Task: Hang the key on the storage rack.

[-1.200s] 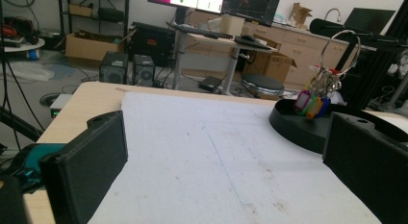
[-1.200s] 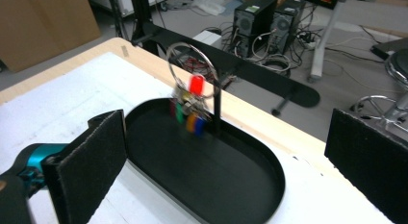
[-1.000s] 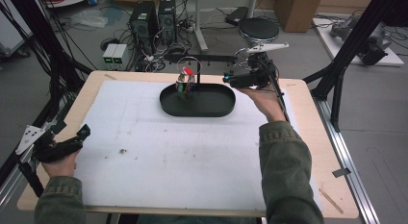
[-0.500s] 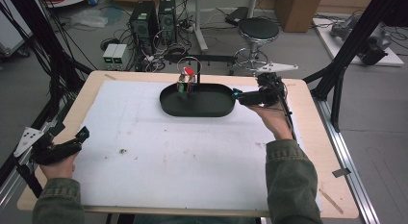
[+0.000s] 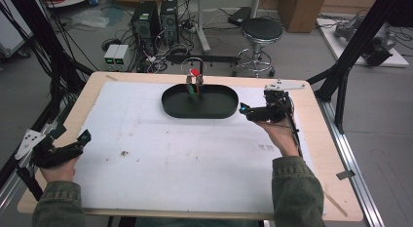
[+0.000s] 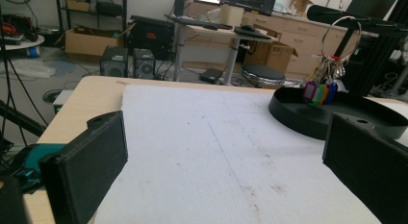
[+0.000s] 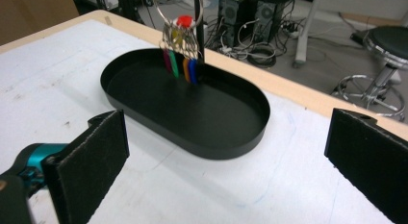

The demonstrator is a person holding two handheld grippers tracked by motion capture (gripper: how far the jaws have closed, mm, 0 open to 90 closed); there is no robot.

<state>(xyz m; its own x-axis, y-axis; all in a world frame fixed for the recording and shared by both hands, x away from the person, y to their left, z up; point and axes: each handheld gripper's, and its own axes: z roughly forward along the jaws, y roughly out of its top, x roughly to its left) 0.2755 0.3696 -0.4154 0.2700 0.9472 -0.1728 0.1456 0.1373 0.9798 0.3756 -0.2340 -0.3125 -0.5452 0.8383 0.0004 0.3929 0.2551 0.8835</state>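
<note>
A black oval tray (image 5: 199, 115) lies at the far middle of the white mat. A large key ring with several coloured tags (image 5: 195, 80) hangs on a thin black upright at the tray's far side. My right gripper (image 5: 242, 110) is just off the tray's right end, pointing at it, open and holding nothing. In the right gripper view the tray (image 7: 211, 149) and the tags (image 7: 180, 58) lie ahead between the wide jaws. My left gripper (image 5: 84, 138) rests open at the mat's near left edge. In its view the tray (image 6: 298, 123) and the tags (image 6: 321, 93) are far off to the right.
A white foam mat (image 5: 185, 159) covers most of the wooden table (image 5: 321, 139). A small dark speck (image 5: 124, 153) lies on the mat's left part. Beyond the far edge are computer cases (image 5: 156, 17), cables and a stool (image 5: 262, 29). Black frame posts flank both sides.
My right gripper has drawn back from the tray's far right end, toward the person and to the right. The left gripper has stayed put.
</note>
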